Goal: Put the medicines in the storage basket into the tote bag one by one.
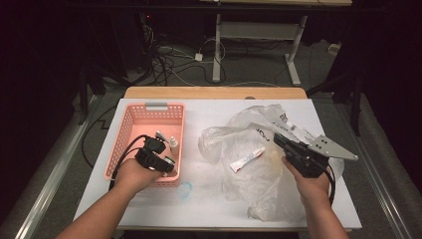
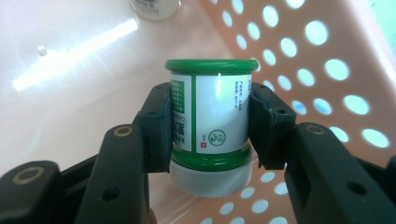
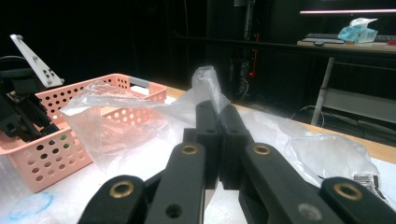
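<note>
A green-and-white jar (image 2: 208,116) with a white cap hangs upside down inside the pink basket (image 2: 327,93), and my left gripper (image 2: 208,123) is shut on its sides. In the high view the left gripper (image 1: 166,162) is over the basket's (image 1: 127,124) near right corner, with the jar (image 1: 170,160) at its tip. My right gripper (image 3: 217,114) is shut on a fold of the clear plastic bag (image 3: 116,116), which sticks up past the jaw tips. The right gripper (image 1: 277,138) sits over the crumpled bag (image 1: 249,184) at the table's right.
A white-and-red tube (image 1: 247,160) lies on or in the bag. A small white bottle (image 1: 173,145) and another small item (image 1: 160,134) stand in the basket. A bluish ring (image 1: 184,189) lies on the white tabletop (image 1: 209,209) in front of the basket.
</note>
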The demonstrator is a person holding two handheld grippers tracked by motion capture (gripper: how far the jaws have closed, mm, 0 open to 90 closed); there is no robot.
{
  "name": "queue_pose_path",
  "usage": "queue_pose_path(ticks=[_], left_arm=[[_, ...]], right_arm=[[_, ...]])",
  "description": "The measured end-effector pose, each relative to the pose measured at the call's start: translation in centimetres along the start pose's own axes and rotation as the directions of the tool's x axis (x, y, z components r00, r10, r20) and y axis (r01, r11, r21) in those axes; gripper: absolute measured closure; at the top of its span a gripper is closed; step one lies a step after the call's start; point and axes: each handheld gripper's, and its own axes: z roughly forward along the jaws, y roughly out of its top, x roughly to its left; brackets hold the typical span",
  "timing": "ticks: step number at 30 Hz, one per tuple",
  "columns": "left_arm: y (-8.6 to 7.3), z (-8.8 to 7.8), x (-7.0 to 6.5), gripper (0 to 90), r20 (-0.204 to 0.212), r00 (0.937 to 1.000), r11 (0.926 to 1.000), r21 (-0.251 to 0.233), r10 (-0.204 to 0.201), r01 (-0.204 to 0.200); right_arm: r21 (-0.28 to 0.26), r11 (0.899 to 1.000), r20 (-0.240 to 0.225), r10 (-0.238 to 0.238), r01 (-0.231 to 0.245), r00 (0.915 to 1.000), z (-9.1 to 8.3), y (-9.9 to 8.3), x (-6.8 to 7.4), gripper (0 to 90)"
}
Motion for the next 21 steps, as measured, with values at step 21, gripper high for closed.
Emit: queue_pose_path(ticks=[21], left_arm=[[-2.7,-1.5,-0.7,54.0,0.052,0.9974,0.9578,-0.285,0.05,-0.033]], right_arm=[[0.006,1.0,-0.002,-0.007,0.007,1.0,0.1,-0.1,0.2,90.0]])
